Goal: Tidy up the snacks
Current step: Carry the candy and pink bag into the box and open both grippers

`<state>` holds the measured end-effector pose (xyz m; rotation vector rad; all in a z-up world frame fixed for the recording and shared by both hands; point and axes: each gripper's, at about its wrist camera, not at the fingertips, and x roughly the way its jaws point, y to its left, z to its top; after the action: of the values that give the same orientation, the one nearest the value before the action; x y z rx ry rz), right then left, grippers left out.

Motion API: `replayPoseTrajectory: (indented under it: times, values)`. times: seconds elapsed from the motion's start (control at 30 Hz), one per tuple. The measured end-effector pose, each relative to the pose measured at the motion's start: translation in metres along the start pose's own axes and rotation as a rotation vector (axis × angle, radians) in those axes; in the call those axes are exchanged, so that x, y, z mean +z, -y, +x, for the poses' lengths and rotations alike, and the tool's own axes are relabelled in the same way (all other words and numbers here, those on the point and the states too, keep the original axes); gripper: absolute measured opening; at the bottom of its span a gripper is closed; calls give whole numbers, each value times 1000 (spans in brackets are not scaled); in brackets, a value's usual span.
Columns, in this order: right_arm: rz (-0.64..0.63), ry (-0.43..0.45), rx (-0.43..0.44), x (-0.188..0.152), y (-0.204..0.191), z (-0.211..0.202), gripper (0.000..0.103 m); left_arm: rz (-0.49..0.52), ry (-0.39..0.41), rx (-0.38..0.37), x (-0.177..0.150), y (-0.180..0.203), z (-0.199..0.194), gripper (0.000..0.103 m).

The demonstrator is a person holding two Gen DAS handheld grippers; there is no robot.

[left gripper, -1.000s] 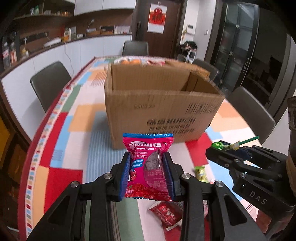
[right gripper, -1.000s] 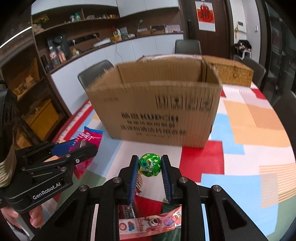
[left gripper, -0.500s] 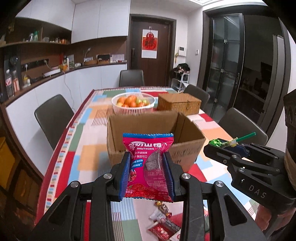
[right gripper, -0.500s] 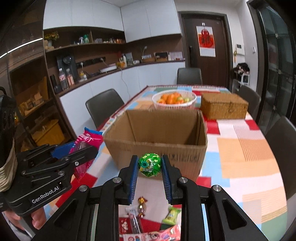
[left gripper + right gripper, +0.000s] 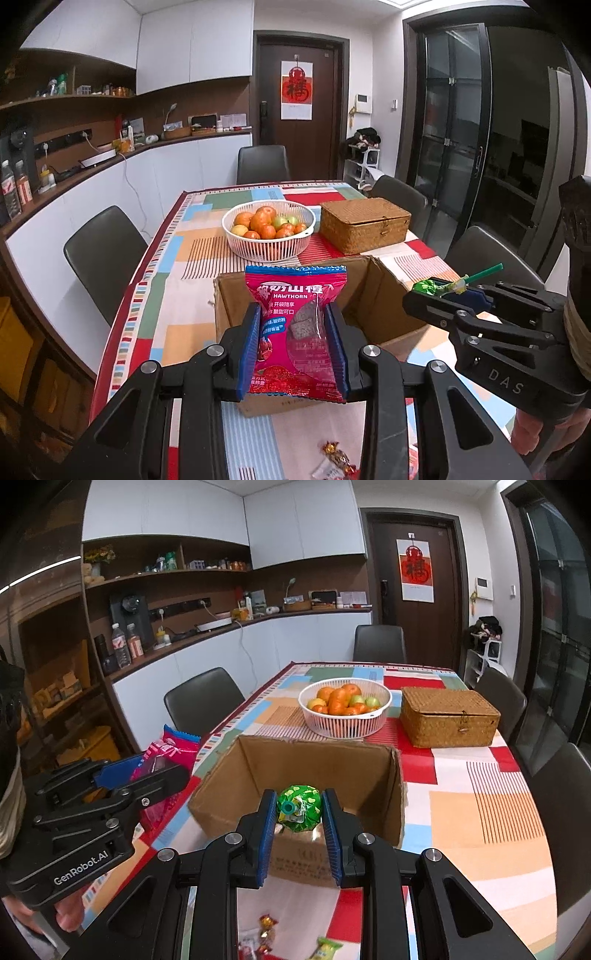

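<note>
My left gripper is shut on a pink hawthorn snack packet and holds it upright above the near edge of an open cardboard box. My right gripper is shut on a green-wrapped lollipop and holds it above the box's near wall. The right gripper also shows in the left wrist view, with the lollipop's green stick pointing up to the right. The left gripper with its packet shows at the left of the right wrist view. What lies inside the box is hidden.
A white basket of fruit and a wicker box stand beyond the cardboard box on the patchwork tablecloth. Loose wrapped sweets lie on the table below the grippers. Dark chairs stand around the table.
Both grippers have risen with their snacks and now look down over the box's open top. The fruit basket and wicker box have come into view.
</note>
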<state>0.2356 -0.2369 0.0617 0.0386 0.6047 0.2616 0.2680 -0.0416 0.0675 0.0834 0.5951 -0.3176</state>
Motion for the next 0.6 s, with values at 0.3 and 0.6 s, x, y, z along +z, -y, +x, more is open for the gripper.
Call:
replayPoseTrajectory:
  times: [0.3,0.6]
  values:
    - [15,-62,-34,22,18,40,26,9,-71,38,20,-3,46,36]
    - [31,-33,-97,22,25,38,51,32,-25,115,14,1,32,68]
